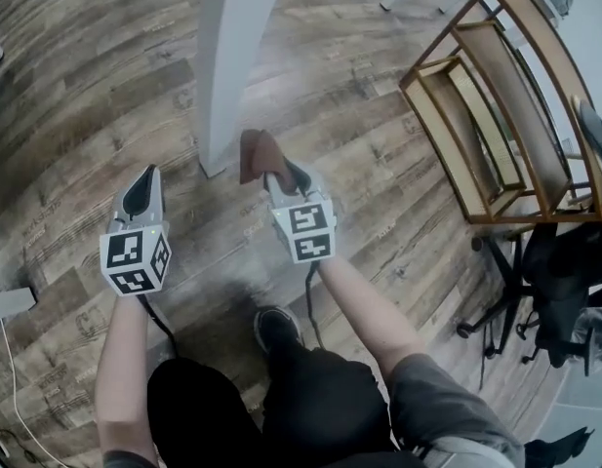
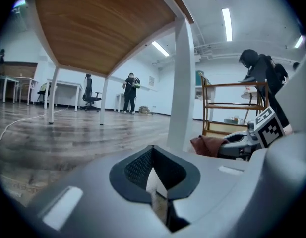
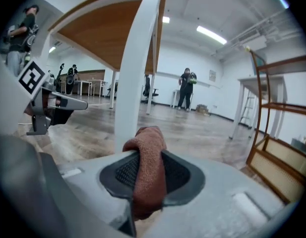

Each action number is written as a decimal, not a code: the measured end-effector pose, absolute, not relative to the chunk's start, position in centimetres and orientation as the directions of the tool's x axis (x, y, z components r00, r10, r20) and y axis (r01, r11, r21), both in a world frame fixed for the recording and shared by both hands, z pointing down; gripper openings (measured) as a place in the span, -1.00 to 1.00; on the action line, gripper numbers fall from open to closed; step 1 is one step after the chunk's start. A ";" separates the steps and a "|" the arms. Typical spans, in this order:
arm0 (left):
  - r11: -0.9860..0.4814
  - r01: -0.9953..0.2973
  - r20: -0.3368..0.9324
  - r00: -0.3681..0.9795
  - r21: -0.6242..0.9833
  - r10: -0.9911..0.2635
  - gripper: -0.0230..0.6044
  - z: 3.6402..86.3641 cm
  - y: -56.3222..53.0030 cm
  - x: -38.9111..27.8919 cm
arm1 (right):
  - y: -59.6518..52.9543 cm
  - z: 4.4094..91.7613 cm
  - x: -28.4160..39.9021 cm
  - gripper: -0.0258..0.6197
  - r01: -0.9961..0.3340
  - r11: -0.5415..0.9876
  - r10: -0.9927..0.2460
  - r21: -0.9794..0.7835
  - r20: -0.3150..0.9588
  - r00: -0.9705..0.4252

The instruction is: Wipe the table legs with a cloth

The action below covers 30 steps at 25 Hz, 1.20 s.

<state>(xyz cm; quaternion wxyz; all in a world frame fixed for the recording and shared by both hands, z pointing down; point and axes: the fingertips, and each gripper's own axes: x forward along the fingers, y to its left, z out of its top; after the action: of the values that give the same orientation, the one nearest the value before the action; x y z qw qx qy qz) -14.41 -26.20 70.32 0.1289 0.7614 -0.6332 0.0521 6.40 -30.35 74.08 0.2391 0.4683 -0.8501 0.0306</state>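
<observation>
Head view crops the table leg (image 1: 227,66) at its top. Just beside the leg's foot, the right gripper (image 1: 268,171) clamps the brown cloth (image 1: 257,154); the left gripper (image 1: 141,185), closed and empty, sits left of the leg.

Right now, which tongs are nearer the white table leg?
Right. Right tongs, shut on the cloth, sit just right of the table leg; left tongs, empty, are farther to its left.

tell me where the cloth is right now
The brown cloth is pinched in the right gripper, mid head view, low beside the foot of the white table leg.
</observation>
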 end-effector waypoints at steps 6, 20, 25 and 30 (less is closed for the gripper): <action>-0.192 -0.981 0.076 0.191 -0.004 -0.979 -0.86 57.6 -27.9 -15.3 | -34.6 55.4 7.1 -0.65 -0.741 0.546 -0.832 0.391 0.154 -0.533; -0.278 -0.955 -0.164 0.292 -0.106 -0.942 -0.86 40.1 -27.1 -11.3 | -34.2 30.8 3.1 -0.65 -0.766 0.422 -0.783 0.486 -0.230 -0.577; -0.292 -0.952 -0.123 0.302 -0.094 -0.945 -0.86 42.4 -27.2 -10.2 | -34.0 35.5 2.4 -0.65 -0.735 0.473 -0.786 0.486 -0.143 -0.601; -0.294 -0.950 -0.044 0.299 -0.102 -0.953 -0.86 47.4 -27.3 -9.7 | -33.9 44.5 1.0 -0.65 -0.684 0.556 -0.781 0.473 0.014 -0.625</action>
<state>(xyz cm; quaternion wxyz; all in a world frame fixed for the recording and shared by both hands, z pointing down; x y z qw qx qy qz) -9.72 -27.30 47.41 -0.0542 0.8042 -0.5918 0.0126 1.02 -33.94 44.50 0.1117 0.4185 -0.8749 -0.2167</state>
